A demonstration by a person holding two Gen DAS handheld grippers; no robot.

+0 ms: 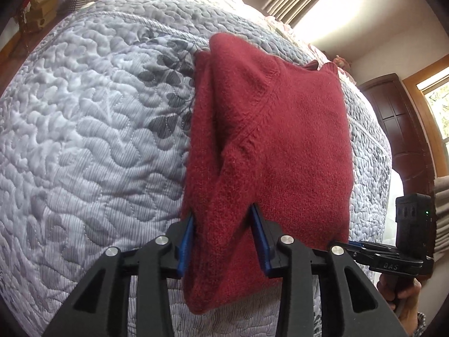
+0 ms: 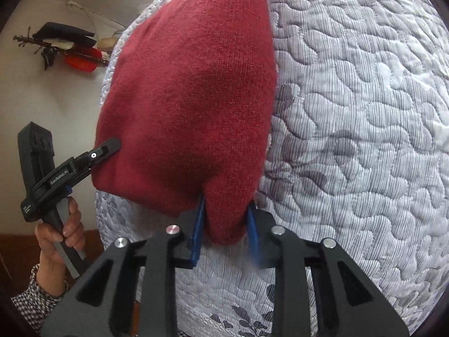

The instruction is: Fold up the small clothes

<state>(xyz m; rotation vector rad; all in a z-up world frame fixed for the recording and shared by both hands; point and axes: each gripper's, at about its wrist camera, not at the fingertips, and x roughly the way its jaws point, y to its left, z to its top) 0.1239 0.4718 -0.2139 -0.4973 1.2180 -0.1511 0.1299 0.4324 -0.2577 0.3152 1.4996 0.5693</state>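
Both jaws are sitting narrowed around folds of a dark red knit sweater (image 1: 269,146): the left gripper (image 1: 224,219) is pinching the near hem edge between its 2 blue pads (image 1: 186,241), with bunched knit filling the gap, and the right gripper (image 2: 224,216) is clamping a rounded lobe of the same sweater between its own blue pads (image 2: 197,230). Sweater is lying folded lengthwise on a grey quilted bedspread (image 1: 84,129) with a dark leaf print, 1 sleeve folded in over the body along a diagonal raglan seam, collar at the far end. In the right wrist view the left gripper (image 2: 112,146) is showing from the side, its black finger tip touching the sweater's left edge, and a hand (image 2: 60,233) with a checked cuff is gripping its handle. In the left wrist view the right gripper (image 1: 364,248) is appearing side-on at the sweater's near right corner, a hand (image 1: 401,295) is partly showing beneath it. Bedspread is covering the whole bed; a dark wooden door (image 1: 398,129) and a bright window (image 1: 437,118) are showing beyond it on the right, clutter is hanging on the wall (image 2: 67,47) in the right wrist view, too small to identify.
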